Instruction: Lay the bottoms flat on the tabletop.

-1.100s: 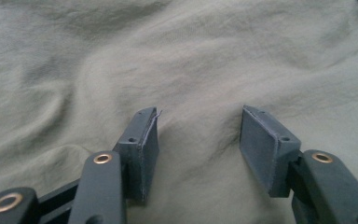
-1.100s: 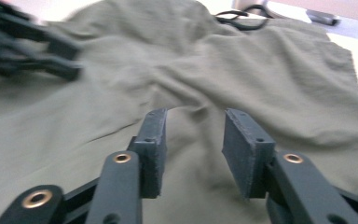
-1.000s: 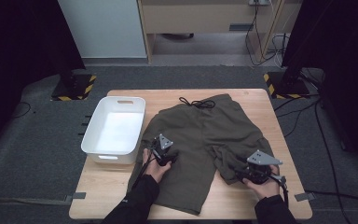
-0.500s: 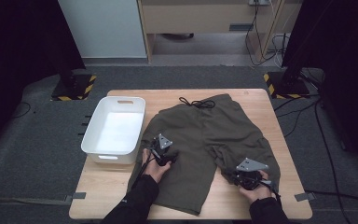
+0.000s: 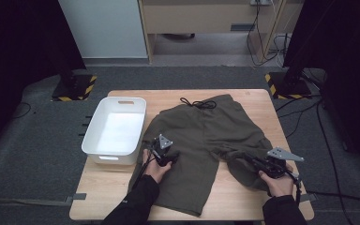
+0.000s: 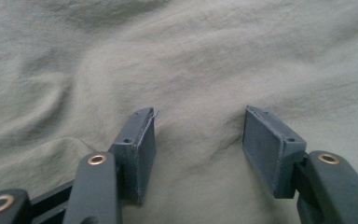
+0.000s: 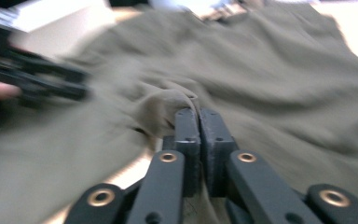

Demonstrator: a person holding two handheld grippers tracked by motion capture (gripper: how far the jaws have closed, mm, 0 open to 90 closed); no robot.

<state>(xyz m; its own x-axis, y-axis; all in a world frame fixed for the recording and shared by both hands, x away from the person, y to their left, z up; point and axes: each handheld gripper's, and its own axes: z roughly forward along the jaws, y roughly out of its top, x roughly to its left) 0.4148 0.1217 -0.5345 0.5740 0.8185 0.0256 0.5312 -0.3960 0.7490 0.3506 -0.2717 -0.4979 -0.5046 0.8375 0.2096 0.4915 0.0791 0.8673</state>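
High view: a wooden surface (image 5: 122, 197) stood on grey carpet (image 5: 33, 154), with a white cabinet (image 5: 103, 28) and striped stand feet (image 5: 77, 89) behind it. Olive shorts (image 5: 206, 136) lay spread across the surface, a white bin (image 5: 115, 131) just beside them. The left gripper (image 5: 166, 157) rested on one leg, the right gripper (image 5: 255, 164) at the other leg's edge.

Left gripper view: the jaws stood partly open, flat on the shorts (image 6: 214, 60), clasping nothing.

Right gripper view: the jaws, having just been closing, pinched a fold of the shorts (image 7: 279, 79).
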